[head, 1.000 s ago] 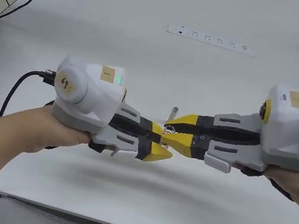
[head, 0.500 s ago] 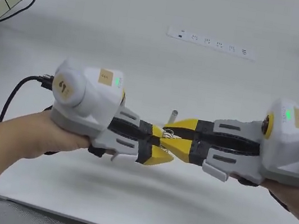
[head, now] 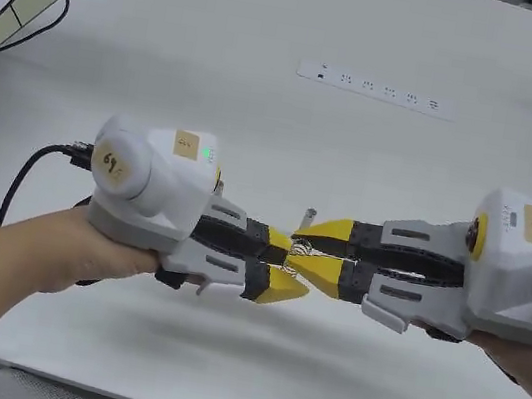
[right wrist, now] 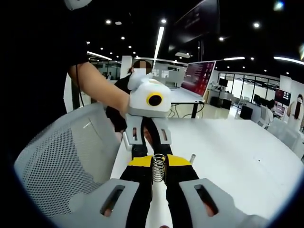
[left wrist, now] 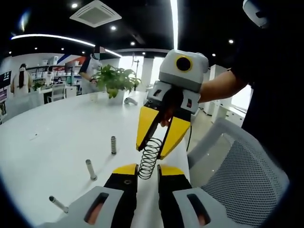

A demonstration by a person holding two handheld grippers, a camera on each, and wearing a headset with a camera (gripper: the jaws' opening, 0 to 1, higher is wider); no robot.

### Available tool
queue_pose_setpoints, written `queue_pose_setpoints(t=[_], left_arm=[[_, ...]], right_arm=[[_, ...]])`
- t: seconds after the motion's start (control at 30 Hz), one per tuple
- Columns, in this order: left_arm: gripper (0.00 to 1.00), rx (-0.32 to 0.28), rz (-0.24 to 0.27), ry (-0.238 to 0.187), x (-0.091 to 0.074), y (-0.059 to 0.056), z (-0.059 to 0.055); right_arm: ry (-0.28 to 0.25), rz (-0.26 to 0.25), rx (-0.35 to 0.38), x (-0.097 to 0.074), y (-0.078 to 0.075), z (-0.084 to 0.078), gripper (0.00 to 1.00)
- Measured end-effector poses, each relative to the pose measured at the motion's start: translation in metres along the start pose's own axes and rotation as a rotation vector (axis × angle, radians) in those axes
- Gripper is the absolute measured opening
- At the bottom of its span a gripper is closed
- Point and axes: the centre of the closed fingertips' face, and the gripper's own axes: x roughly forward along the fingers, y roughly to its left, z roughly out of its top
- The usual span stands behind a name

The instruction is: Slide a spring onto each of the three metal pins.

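Spring (left wrist: pixel 150 159) gripped endwise by left hand-held gripper (left wrist: pixel 147 169) and right hand-held gripper (right wrist: pixel 159 162)

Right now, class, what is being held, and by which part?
A spring, gripped at both ends: one end between the left hand-held gripper's jaws, the other between the right hand-held gripper's jaws.

Bright overhead lighting casts soft shadows; focus is sharp, edges fisheye-warped.

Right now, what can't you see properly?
Head view: spring mostly covered by the yellow jaws; a pin half hidden behind them.
Left gripper view: far pin too small to tell whether it wears a spring.
Right gripper view: cannot tell whether the right gripper jaws pinch the spring.
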Motion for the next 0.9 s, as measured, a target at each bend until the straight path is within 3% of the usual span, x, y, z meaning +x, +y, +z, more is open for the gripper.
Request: queue_pose_setpoints(t=[0.5, 0.63, 0.9], left_arm=[[0.29, 0.023, 0.063, 0.012, -0.006, 0.011, -0.004], [0.34, 0.034, 0.081, 0.028, -0.010, 0.014, -0.010], [0.48, 0.018, 0.127, 0.014, -0.022, 0.022, -0.014]], right_arm=[[0.016, -0.007, 0.015, -0.002, -0.002, -0.004, 0.07], [0.015, -0.011, 0.019, -0.003, -0.003, -0.003, 0.07], [0.020, -0.013, 0.029, -0.002, -0.002, -0.004, 0.07]])
